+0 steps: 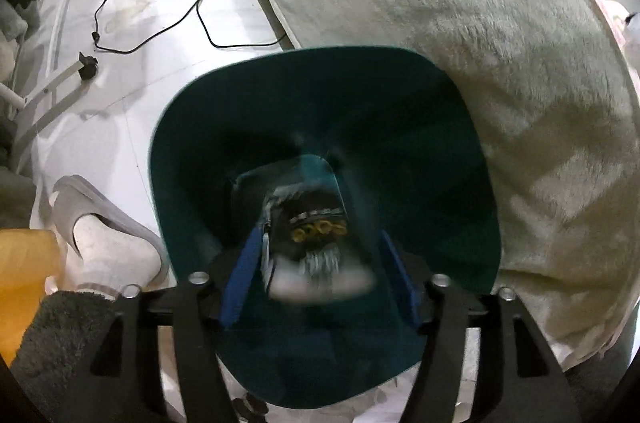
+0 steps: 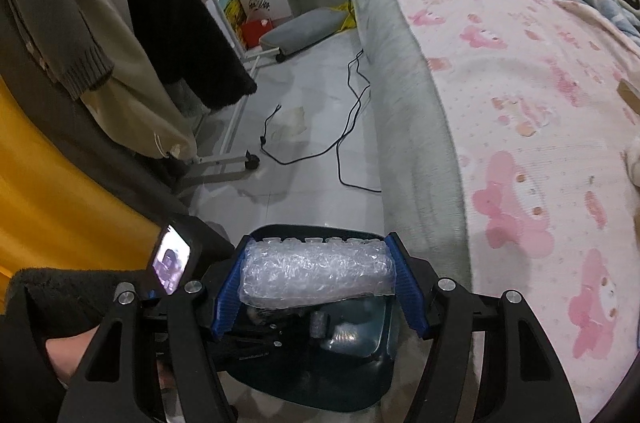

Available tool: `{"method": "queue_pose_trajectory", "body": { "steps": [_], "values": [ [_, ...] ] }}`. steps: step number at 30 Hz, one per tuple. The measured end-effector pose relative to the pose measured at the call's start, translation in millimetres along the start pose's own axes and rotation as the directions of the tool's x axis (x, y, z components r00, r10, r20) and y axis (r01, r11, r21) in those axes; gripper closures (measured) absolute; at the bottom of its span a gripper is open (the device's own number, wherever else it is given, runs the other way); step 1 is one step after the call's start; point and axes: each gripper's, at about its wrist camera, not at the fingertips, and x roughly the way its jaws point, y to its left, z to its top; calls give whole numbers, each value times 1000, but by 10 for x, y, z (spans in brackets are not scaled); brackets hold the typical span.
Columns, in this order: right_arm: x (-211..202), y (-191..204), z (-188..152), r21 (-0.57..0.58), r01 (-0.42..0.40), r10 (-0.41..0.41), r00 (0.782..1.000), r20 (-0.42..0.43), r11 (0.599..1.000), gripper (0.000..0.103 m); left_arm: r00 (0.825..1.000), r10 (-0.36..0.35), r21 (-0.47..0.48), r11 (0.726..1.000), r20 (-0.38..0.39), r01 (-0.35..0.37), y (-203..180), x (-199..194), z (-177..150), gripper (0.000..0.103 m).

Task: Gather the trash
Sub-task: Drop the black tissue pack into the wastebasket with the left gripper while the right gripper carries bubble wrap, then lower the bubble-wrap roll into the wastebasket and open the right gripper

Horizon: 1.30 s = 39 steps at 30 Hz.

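Note:
In the left wrist view I look straight down into a dark teal trash bin (image 1: pixel 192 103). My left gripper (image 1: pixel 320 235) is inside its mouth, and a blurred black and silver snack wrapper (image 1: pixel 312 223) sits loose between the blue fingers (image 1: pixel 240 275). The right pad stands clear of the wrapper, so the jaws are open. In the right wrist view my right gripper (image 2: pixel 316 243) is shut on a roll of clear bubble wrap (image 2: pixel 316 271), held crosswise just above the same bin (image 2: pixel 352 387). Other trash lies at the bin's bottom.
The bin stands on a pale tiled floor beside a bed with a grey fleece cover (image 1: pixel 460 23) and a pink patterned sheet (image 2: pixel 520 111). A black cable (image 2: pixel 344 127) trails on the floor. A person's foot in a grey slipper (image 1: pixel 100 235) is left of the bin. A clothes rack (image 2: pixel 140 23) stands on the left.

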Motion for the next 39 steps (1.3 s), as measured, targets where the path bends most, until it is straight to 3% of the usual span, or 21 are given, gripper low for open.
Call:
{"method": "queue_pose_trajectory", "body": {
  "steps": [3,12,16,19,25,32,39],
  "values": [
    [94,9,-8,-3,-8,8,1000,-19,1000,36,999,9,-8,1000,32,-9,37,-67,28,24],
    [302,44,-107,-8,-22,22,998,-59,1000,36,984,69,-36,997,167,-64,240,-430,207,19],
    [396,46,-145,-7,-22,21,997,-80,1000,36,957,136,-77,990,254,-121,372,-711,290,19],
    [468,44,-202,-14,-21,20,995,-101,1000,36,937,141,-109,988,320,-112,435,-965,339,17],
    [687,63,-355,-24,-21,18,988,-151,999,36,891,126,-126,989,435,-79,413,-1341,431,12],
    [1002,62,-618,-18,-22,17,972,-236,1000,36,857,57,-129,992,511,11,309,-1632,490,8],
    [1301,82,-882,-32,-3,-8,949,-314,999,36,824,26,-72,997,566,18,128,-1861,543,7]
  ]
}}
